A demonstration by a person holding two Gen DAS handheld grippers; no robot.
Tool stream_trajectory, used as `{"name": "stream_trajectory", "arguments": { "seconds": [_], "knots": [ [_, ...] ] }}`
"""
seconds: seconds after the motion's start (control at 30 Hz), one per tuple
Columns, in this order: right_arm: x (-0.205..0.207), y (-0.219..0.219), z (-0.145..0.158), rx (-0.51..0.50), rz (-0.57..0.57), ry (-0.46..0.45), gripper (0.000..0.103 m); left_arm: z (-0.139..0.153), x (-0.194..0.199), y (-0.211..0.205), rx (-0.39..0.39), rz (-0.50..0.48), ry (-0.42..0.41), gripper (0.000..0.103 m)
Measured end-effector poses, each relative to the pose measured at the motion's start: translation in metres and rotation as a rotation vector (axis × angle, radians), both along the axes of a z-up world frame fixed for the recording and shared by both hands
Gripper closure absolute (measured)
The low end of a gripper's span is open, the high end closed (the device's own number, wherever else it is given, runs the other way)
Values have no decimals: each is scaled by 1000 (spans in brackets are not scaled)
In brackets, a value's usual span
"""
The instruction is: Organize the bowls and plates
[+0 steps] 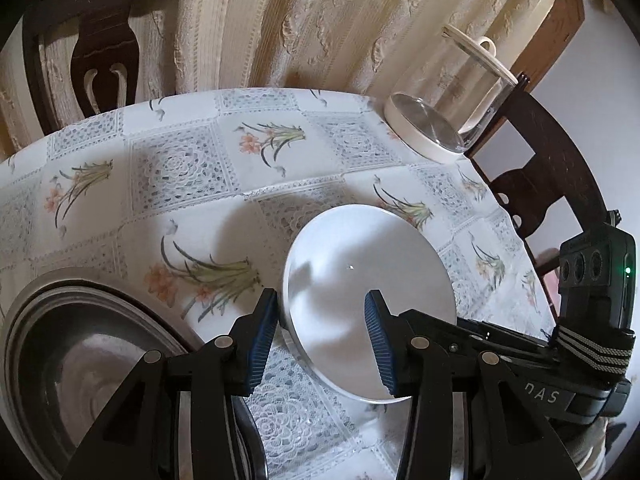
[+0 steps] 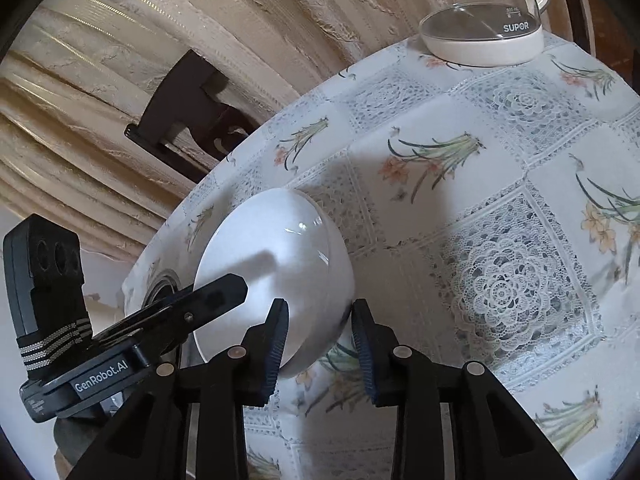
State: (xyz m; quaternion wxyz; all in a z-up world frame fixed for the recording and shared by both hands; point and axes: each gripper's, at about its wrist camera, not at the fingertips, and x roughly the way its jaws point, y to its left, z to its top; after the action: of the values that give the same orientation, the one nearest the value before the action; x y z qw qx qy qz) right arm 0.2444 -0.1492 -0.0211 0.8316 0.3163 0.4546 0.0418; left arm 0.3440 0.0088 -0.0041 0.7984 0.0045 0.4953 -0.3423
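Observation:
A white bowl stands on the flowered tablecloth. My left gripper is open across the bowl's near left rim, with one blue pad outside the wall and the other over the inside. In the right wrist view the same bowl has my right gripper open across its opposite rim, left finger inside and right finger against the outer wall. A stack of dark, grey-rimmed plates lies at the table's near left, partly hidden by my left fingers.
A glass kettle on a white base stands at the table's far edge, also seen in the right wrist view. Dark wooden chairs ring the round table, and a cream curtain hangs behind.

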Motion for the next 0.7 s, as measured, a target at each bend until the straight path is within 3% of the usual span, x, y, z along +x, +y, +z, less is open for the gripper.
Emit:
{"name": "stream_trajectory", "arguments": {
  "seconds": [0.3, 0.7],
  "knots": [
    [-8, -7, 18, 49, -22, -6, 69, 7, -9, 2, -7, 6, -8, 58],
    [-2, 24, 50, 64, 49, -70, 69, 56, -27, 45, -84, 35, -88, 58]
  ]
}}
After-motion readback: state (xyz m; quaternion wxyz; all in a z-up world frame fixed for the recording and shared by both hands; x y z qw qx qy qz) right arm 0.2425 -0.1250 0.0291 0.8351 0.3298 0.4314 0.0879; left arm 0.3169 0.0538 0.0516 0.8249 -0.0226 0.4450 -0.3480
